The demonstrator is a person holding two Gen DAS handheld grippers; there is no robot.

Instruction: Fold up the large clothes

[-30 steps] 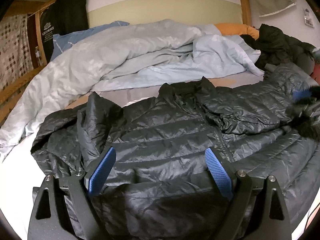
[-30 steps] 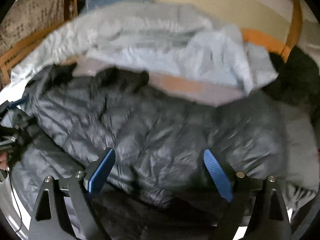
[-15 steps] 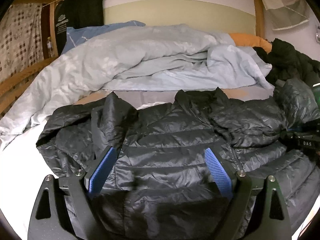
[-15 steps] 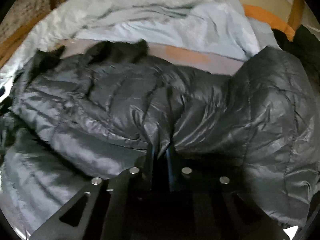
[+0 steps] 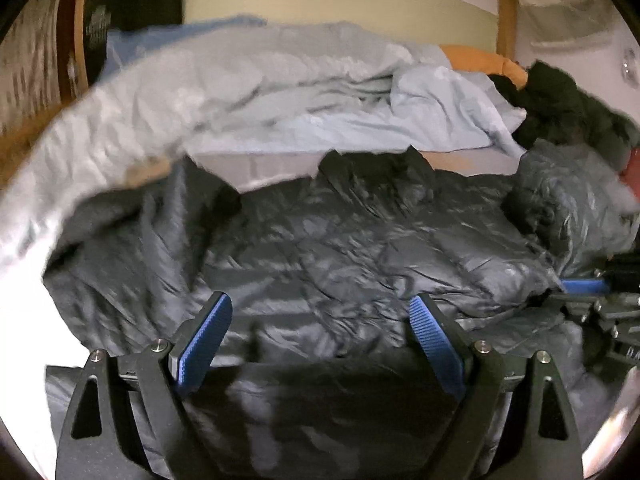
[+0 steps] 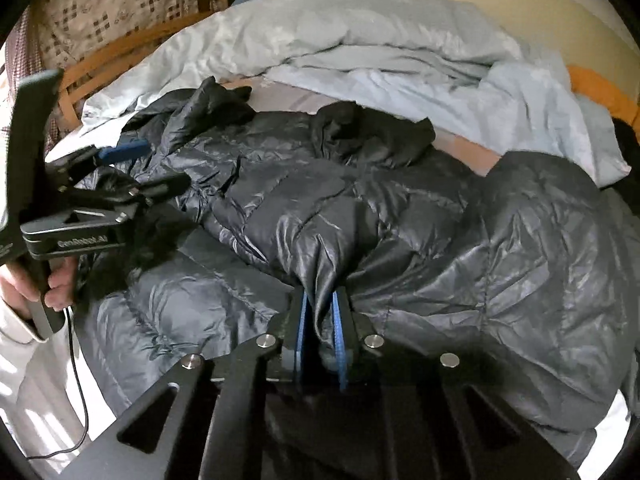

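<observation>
A dark grey puffer jacket (image 5: 340,248) lies spread across the bed, collar toward the wall; it also fills the right wrist view (image 6: 400,208). My left gripper (image 5: 320,320) is open and empty, hovering over the jacket's lower front. My right gripper (image 6: 320,312) is shut on a pinched fold of the jacket's right side, lifting the fabric into a ridge. The left gripper also shows at the left of the right wrist view (image 6: 132,168), over the jacket's left sleeve. The right gripper shows at the right edge of the left wrist view (image 5: 588,292).
A crumpled light blue duvet (image 5: 260,92) lies behind the jacket against the wall. A black garment (image 5: 560,104) and an orange pillow (image 5: 480,60) sit at the back right. A wooden bed rail (image 6: 112,56) runs along the left. White sheet (image 6: 48,400) shows at the near edge.
My right gripper closed on a fold of the jacket and has drawn it up and leftward. My left gripper stayed open and shifted over the jacket; its view is now blurred.
</observation>
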